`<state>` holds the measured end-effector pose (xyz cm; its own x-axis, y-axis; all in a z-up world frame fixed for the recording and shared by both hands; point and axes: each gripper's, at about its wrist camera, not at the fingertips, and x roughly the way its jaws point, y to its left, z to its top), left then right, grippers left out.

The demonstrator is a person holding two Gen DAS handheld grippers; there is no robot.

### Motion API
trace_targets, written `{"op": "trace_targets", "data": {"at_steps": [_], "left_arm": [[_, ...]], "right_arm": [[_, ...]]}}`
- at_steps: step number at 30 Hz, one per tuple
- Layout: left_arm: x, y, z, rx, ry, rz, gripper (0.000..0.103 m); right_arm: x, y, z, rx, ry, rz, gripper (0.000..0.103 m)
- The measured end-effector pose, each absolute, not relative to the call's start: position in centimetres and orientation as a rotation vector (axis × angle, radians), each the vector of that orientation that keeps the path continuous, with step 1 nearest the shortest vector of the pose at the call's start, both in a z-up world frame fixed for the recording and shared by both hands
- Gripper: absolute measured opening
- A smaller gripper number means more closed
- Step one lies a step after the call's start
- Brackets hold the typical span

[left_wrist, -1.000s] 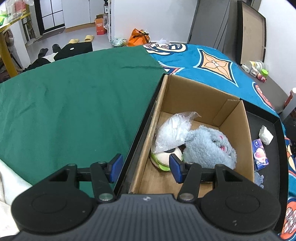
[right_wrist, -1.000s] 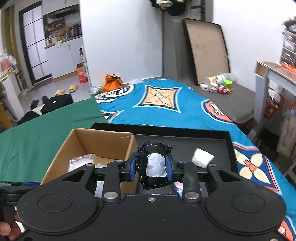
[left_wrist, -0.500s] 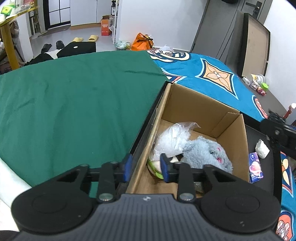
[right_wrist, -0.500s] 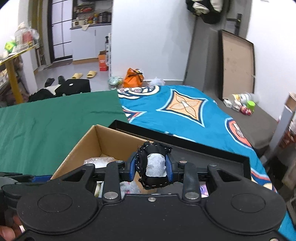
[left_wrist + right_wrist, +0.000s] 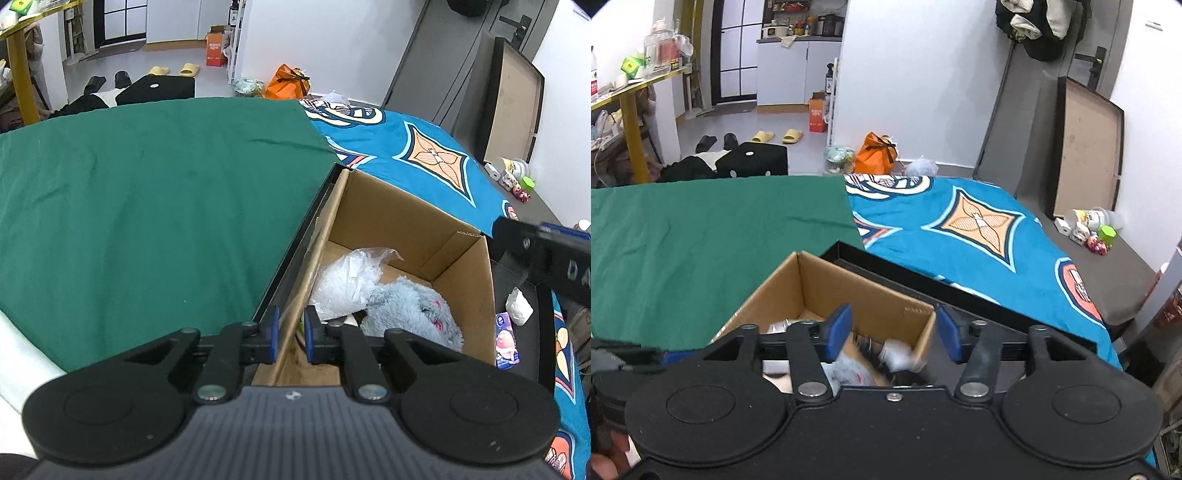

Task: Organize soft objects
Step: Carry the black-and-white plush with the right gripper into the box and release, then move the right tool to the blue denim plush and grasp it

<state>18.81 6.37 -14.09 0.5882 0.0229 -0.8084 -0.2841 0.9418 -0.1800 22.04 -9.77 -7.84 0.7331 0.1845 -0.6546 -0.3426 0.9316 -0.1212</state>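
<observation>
Seen from your left wrist, a green cloth [image 5: 147,206] covered the left side of the bed; to its right lay a blue patterned blanket [image 5: 436,162]. Your left gripper [image 5: 290,334] sat low in the middle, its blue pads brought together on the near left wall of the cardboard box [image 5: 391,221], one pad outside the wall and one inside, clamping it; its jaws had just been closing. The box stood in the left end of a black tray [image 5: 535,332]. Inside the box lay a crinkled clear plastic bag [image 5: 347,280], and just right of it, touching it, a fluffy blue-grey plush toy [image 5: 410,314]. Right of the box, on the tray floor, were a small purple packet [image 5: 506,343] and a white wad [image 5: 519,310]; part of your other tool showed at the far right edge.

Seen from your right wrist, your right gripper [image 5: 894,332] hovered over the right end of the box [image 5: 820,280]; its jaws had just been opening and stood apart, gripping nothing. Between and below them a small black-and-white soft object [image 5: 897,356] appeared blurred, at the box's right inner wall; you could not tell whether it had come to rest.
</observation>
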Motion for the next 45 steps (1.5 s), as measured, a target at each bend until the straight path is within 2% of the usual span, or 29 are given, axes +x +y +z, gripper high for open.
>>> {"op": "trace_targets", "data": {"at_steps": [8, 16, 23, 33, 45], "left_arm": [[19.0, 5.9, -14.0, -0.271, 0.953, 0.188, 0.017], [19.1, 5.3, -13.5, -0.242, 0.971, 0.192, 0.020], [18.9, 4.3, -13.4, -0.191, 0.979, 0.192, 0.038], [19.0, 2.9, -13.4, -0.111, 0.990, 0.208, 0.054], [19.8, 1.5, -14.1, -0.021, 1.017, 0.249, 0.056]], "right_arm": [[20.5, -11.9, -8.2, -0.212, 0.718, 0.264, 0.067], [19.5, -14.6, -8.7, -0.193, 0.733, 0.235, 0.071], [19.1, -17.0, -9.4, -0.154, 0.742, 0.214, 0.073], [18.4, -19.9, -12.2, -0.074, 0.770, 0.181, 0.078], [18.2, -22.8, -14.9, 0.072, 0.821, 0.156, 0.080]]}}
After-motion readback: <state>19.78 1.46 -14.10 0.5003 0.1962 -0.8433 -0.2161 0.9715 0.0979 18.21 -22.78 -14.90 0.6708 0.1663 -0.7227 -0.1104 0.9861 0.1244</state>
